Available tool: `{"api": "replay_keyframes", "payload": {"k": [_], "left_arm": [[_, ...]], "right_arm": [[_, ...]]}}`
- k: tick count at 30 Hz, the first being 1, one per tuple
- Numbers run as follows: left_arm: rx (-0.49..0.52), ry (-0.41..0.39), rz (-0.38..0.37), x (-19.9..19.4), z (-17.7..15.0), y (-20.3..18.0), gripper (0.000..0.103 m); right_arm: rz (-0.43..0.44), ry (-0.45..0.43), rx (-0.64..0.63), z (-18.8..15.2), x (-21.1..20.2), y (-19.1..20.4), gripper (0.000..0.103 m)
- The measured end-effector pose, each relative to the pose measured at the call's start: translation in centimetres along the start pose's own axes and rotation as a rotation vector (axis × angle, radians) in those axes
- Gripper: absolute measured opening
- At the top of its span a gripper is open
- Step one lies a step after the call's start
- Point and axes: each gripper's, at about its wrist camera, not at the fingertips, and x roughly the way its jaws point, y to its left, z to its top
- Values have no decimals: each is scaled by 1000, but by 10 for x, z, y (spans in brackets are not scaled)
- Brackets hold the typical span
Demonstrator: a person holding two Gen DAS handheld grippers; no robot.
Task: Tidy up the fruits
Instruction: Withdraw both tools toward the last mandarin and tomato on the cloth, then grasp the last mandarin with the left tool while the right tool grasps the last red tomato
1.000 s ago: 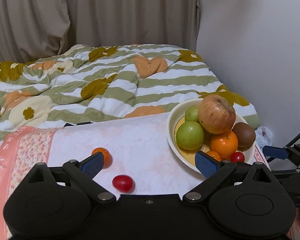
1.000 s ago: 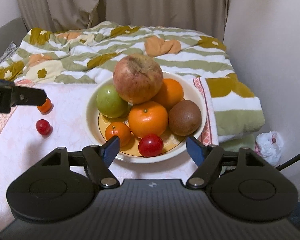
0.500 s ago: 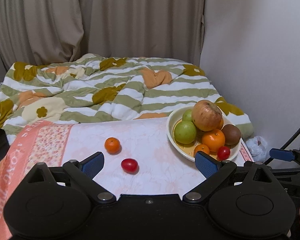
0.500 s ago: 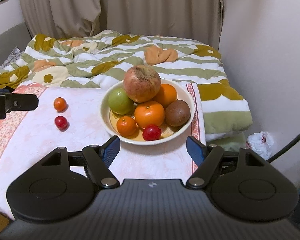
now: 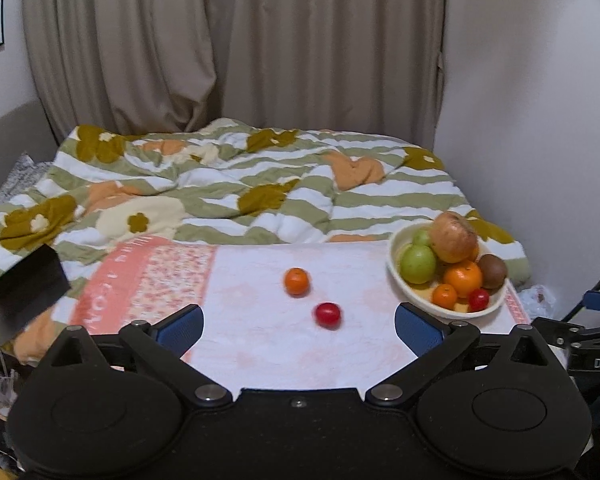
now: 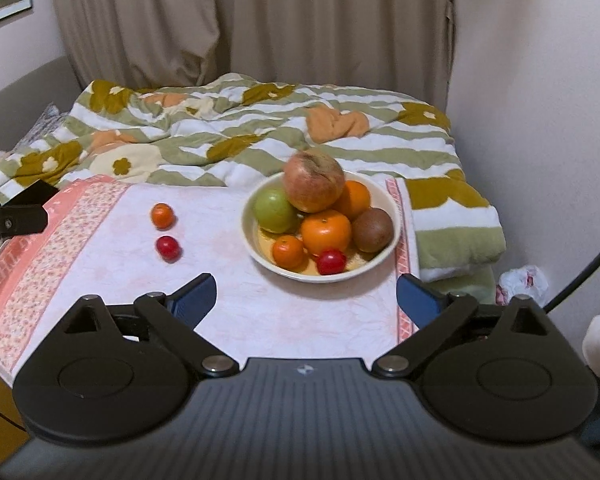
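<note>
while both grippers — the left gripper (image 5: 299, 326) and right gripper (image 6: 306, 296) — gape wide holding nothing, two small fruits sit on the pink cloth (image 6: 236, 300): one orange (image 6: 163, 215), one red tomato (image 6: 168, 248). the bowl (image 6: 384, 258) holds eight fruits — piled up.

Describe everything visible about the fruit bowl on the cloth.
The bowl is round, shallow and cream, with a glossy ceramic look and a yellowish inside. It stands upright on the pink-and-white cloth near its right border, piled high: a large reddish-brown fruit tops green fruit, oranges, a kiwi and a small red tomato. Neither gripper touches it.
</note>
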Motion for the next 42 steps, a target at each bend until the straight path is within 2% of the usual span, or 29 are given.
{"api": "replay_keyframes", "payload": {"k": [3,8,17,22,28,35,42], "left_arm": [[13,-7,23,1,2,17,103],[25,-6,8,14,13,48,103],[146,37,-79,61,43,88,103],[196,73,-159,101,58,102,103],[244,160,-271,158,69,104,103],[269,275,-377,218,72,88,101],[314,342,-445,250,61,61,86]], "right_arm": [[7,-2,-18,3,-2,16,103],[20,-7,-6,12,2,44,103],[-18,43,58,24,31,100,103],[-62,74,97,29,55,124,103],[-119,131,137,28,95,145,103],[-161,194,131,22,138,163,103],[-150,234,121,15,169,167,103]]}}
